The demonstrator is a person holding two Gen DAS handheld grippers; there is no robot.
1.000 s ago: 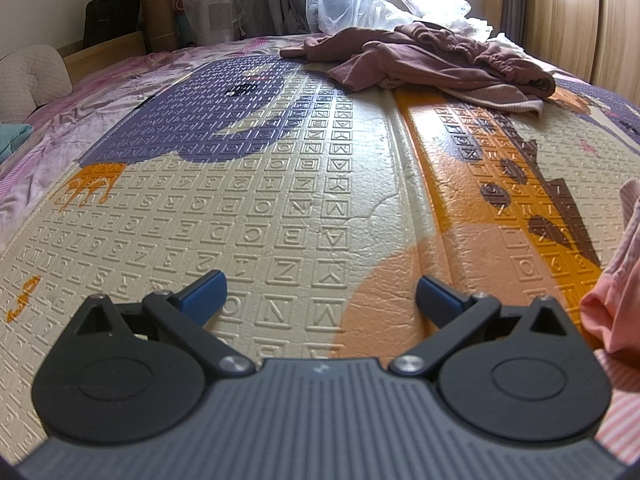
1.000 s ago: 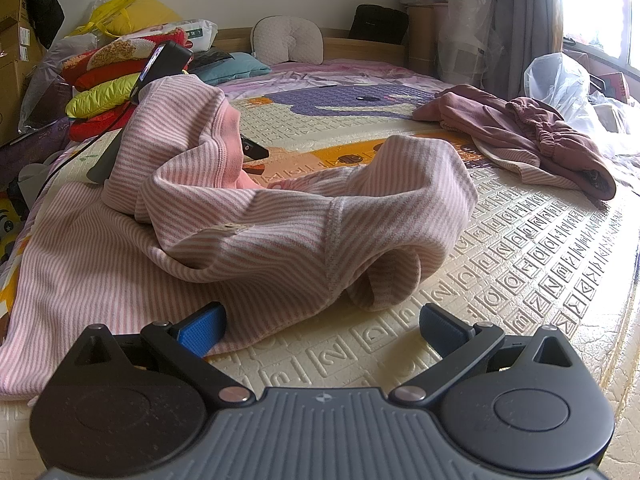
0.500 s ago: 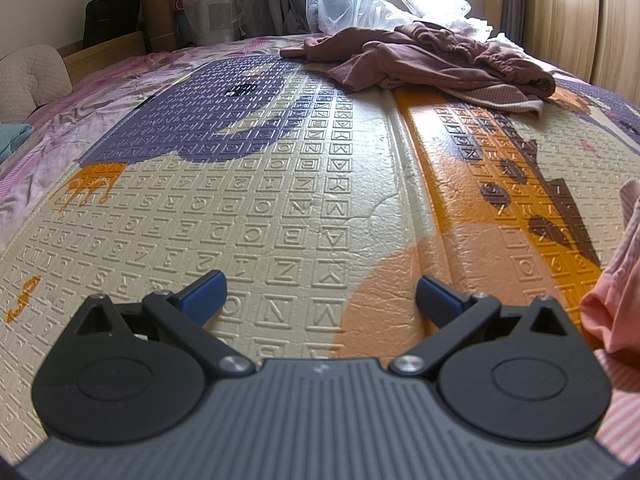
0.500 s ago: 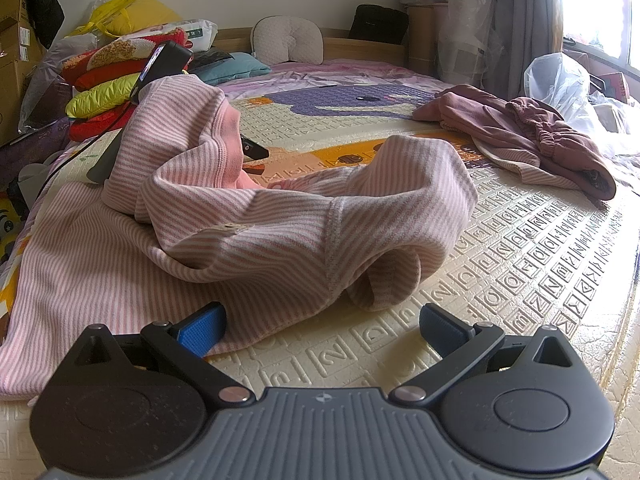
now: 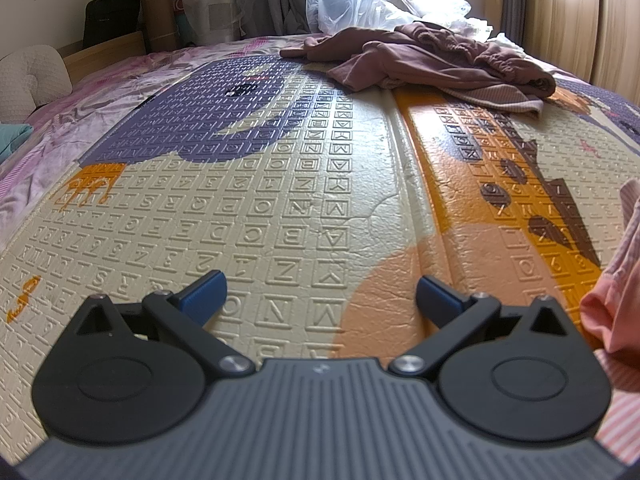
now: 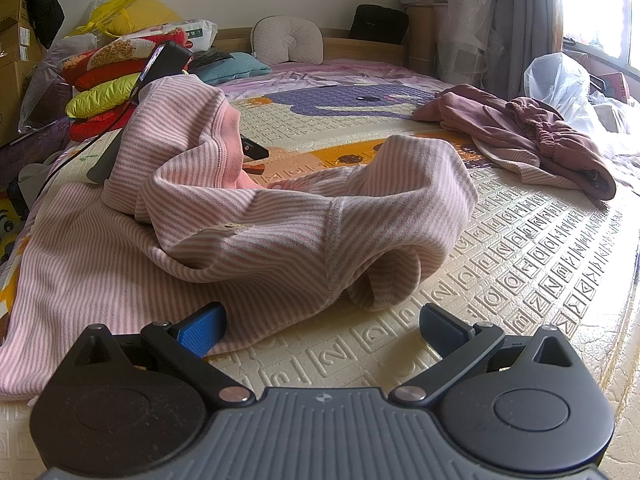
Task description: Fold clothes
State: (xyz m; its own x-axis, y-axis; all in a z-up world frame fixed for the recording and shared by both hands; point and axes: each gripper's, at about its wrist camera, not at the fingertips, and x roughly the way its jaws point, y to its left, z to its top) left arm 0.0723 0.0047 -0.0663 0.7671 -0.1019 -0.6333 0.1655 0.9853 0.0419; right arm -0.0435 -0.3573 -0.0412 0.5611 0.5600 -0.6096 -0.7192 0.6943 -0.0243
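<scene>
A pink striped garment (image 6: pixel 248 224) lies crumpled on the patterned play mat (image 6: pixel 540 264), spread to the left with a bunched sleeve in the middle. My right gripper (image 6: pixel 320 326) is open and empty, low over the mat just in front of the garment's near hem. My left gripper (image 5: pixel 318 294) is open and empty over bare mat (image 5: pixel 280 200); an edge of the pink garment (image 5: pixel 616 304) shows at its far right. A maroon garment pile (image 5: pixel 432 60) lies at the mat's far side, also in the right wrist view (image 6: pixel 520 136).
White plastic bags (image 5: pixel 360 0) sit behind the maroon pile by the window. Stacked red and yellow cushions (image 6: pixel 108 80), a dark device (image 6: pixel 160 68) on a cable, a grey pillow (image 6: pixel 288 40) and boxes crowd the far left. A wooden wardrobe (image 5: pixel 580 20) stands to the right.
</scene>
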